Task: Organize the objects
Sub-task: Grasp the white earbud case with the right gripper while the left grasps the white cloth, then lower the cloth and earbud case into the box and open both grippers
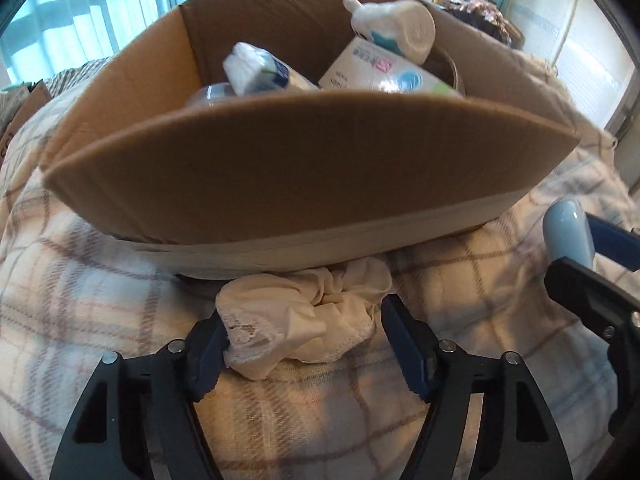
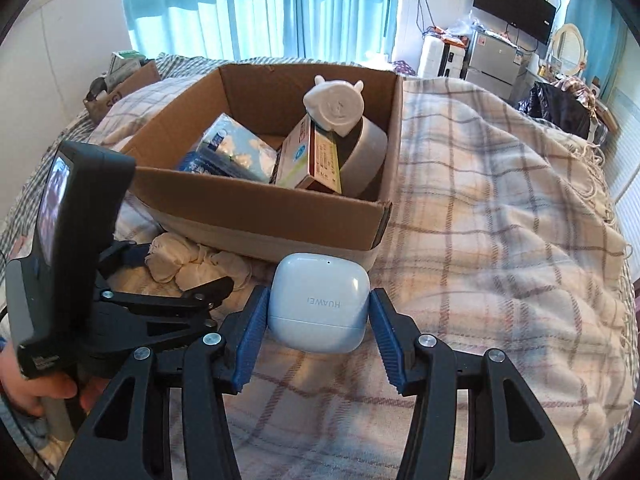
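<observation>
A crumpled white cloth point(image 1: 296, 320) lies on the plaid blanket against the near wall of an open cardboard box point(image 1: 300, 168). My left gripper point(image 1: 304, 312) stands open astride the cloth, its left pad at the lace edge. In the right wrist view the left gripper point(image 2: 176, 266) and the cloth point(image 2: 168, 260) sit at the left, in front of the box point(image 2: 260, 216). My right gripper point(image 2: 319, 294) is shut on a pale blue earbud case point(image 2: 318, 304), held above the blanket near the box's front right corner. The case point(image 1: 568, 232) also shows at the right edge of the left wrist view.
The box holds a white bottle point(image 2: 336, 104), a carton point(image 2: 312, 156), a tissue pack point(image 2: 232, 152) and a round grey container point(image 2: 368, 152). A plaid blanket point(image 2: 500, 240) covers the bed. A person's hand point(image 2: 24, 392) holds the left gripper. Another cardboard box point(image 2: 128, 80) sits far left.
</observation>
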